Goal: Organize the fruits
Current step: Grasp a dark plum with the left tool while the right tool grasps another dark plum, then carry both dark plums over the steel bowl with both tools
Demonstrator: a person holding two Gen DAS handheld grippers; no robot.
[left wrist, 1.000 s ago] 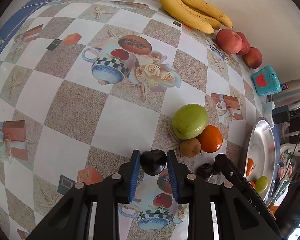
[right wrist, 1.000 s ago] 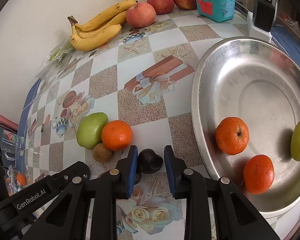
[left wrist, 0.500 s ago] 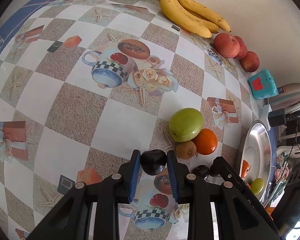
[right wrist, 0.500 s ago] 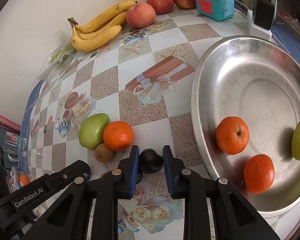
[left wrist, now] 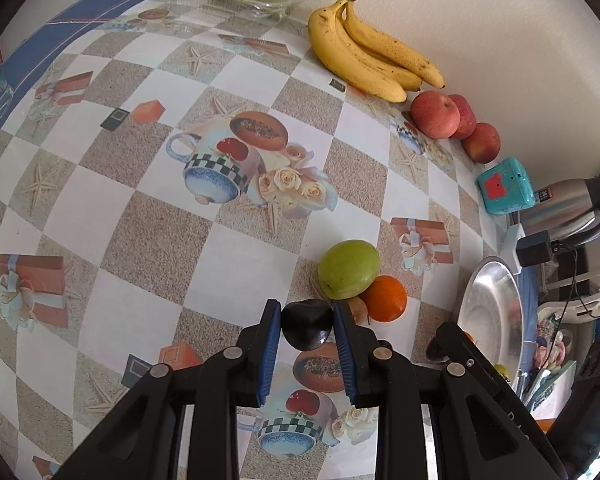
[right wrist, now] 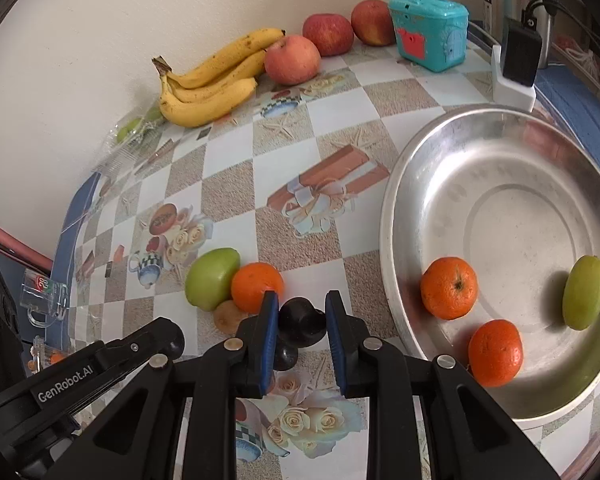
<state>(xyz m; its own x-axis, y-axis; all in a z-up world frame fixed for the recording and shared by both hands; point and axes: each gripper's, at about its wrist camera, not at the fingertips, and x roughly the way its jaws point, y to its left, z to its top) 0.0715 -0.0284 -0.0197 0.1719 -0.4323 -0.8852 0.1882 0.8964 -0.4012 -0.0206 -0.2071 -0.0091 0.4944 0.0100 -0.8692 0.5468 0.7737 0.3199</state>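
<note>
A: Left wrist view: the left gripper [left wrist: 307, 326] is clamped tight on a dark plum [left wrist: 307, 329], pads pressing both its sides. It looks to be just clear of the table [left wrist: 100, 200].

B: Right wrist view shows the same thing there. The right gripper [right wrist: 302, 320] is closed on its own plum [right wrist: 301, 322], near the tray [right wrist: 396, 208]. A dark shape just below it between the fingers may be the left one's plum.

A: So both hands have picked, and I'd say the carry to the tray comes next.

B: Likely. The tray already holds two oranges [right wrist: 449, 288] and a green fruit [right wrist: 585, 292], with plenty of bare metal beyond them.

A: The next move calls for lifting over the rim, then letting go low so the round plums don't roll.

B: The green fruit [left wrist: 348, 269], orange [left wrist: 386, 298] and a small brown fruit [right wrist: 226, 315] sit together on the table, waiting.
</note>
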